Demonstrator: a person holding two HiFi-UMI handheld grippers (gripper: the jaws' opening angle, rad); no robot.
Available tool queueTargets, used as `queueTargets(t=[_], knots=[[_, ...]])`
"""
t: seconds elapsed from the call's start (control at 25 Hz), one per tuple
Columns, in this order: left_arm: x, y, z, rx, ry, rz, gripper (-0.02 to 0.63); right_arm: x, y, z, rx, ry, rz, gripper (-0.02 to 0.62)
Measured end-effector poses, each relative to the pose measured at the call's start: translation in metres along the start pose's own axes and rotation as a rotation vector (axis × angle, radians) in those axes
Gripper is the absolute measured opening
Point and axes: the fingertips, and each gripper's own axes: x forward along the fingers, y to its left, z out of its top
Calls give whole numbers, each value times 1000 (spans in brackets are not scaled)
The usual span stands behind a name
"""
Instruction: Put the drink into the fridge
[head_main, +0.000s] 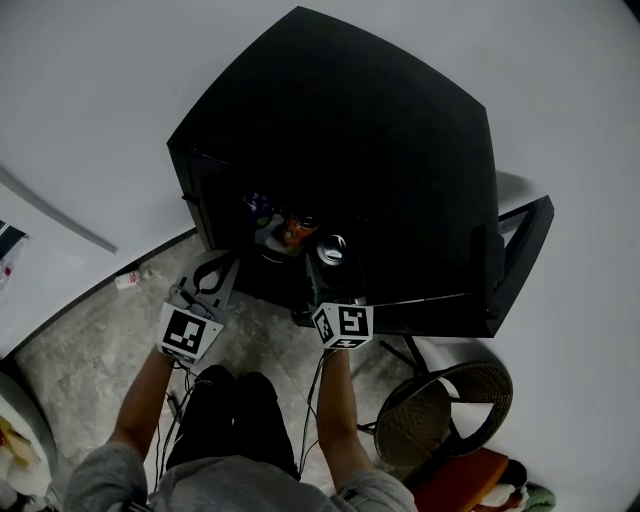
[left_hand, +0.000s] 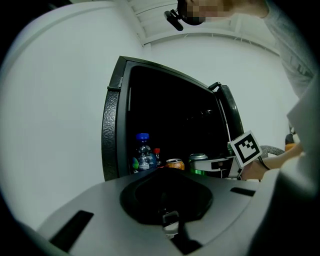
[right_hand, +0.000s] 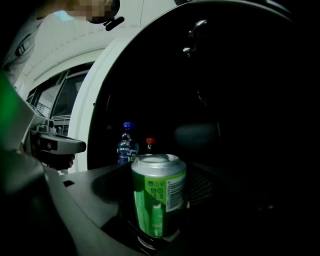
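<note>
Head view, open black fridge, right gripper clamped on the green can at its mouth, left gripper spread wide, empty (just left of the opening), left gripper view, bottle and orange can inside, right gripper view, green can upright between the jaws.

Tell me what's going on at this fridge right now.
A person faces the open black fridge with a gripper in each hand. The right gripper is shut on a green can, held upright at the fridge's mouth. The left gripper hangs open and empty beside it. A blue-capped bottle and an orange can stand inside.
</note>
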Motion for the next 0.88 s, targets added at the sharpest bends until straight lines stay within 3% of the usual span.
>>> queueTargets(t=[0.88], knots=[[-9, 3, 3, 8, -46, 2, 5, 10, -7, 1, 15, -11, -32, 333]])
